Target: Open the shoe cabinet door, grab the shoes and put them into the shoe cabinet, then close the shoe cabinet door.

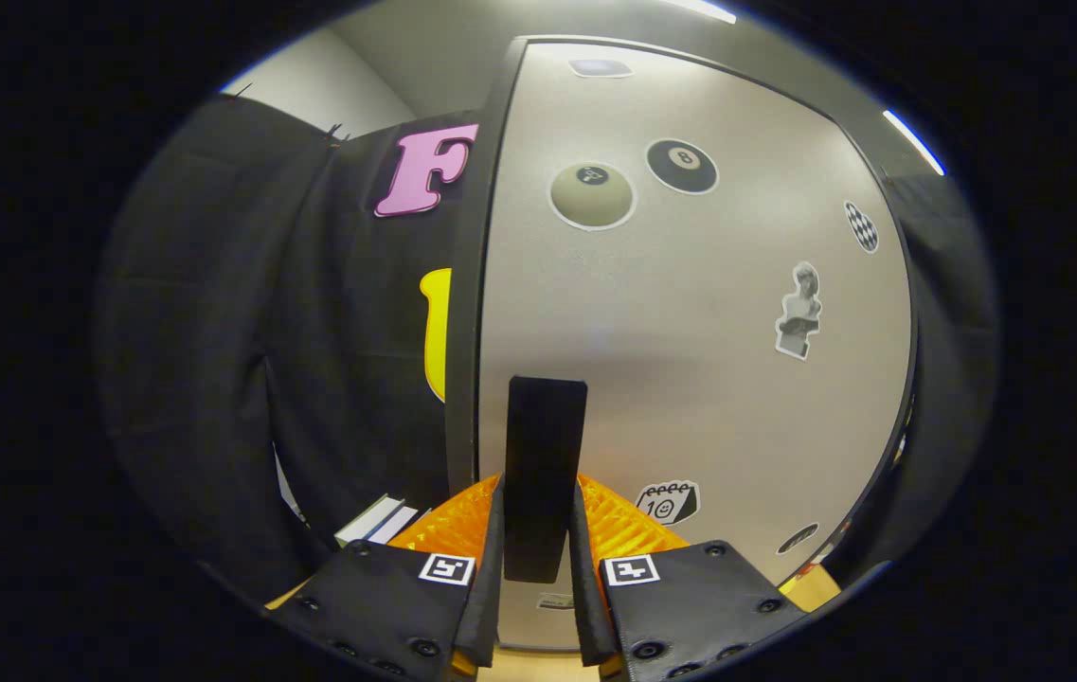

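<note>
Gripper (538,530) jaws clamp door handle (545,455) (cabinet door (690,379) stickered).

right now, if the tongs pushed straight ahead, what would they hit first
The tongs already sit either side of the tall black door handle; straight on, they would likely meet the pale grey sticker-covered cabinet door behind it.

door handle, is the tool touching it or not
Touching. In the gripper view the black door handle runs down between the two fingers of the tool, and both fingers press against its sides with no gap showing, against the cabinet door.
</note>
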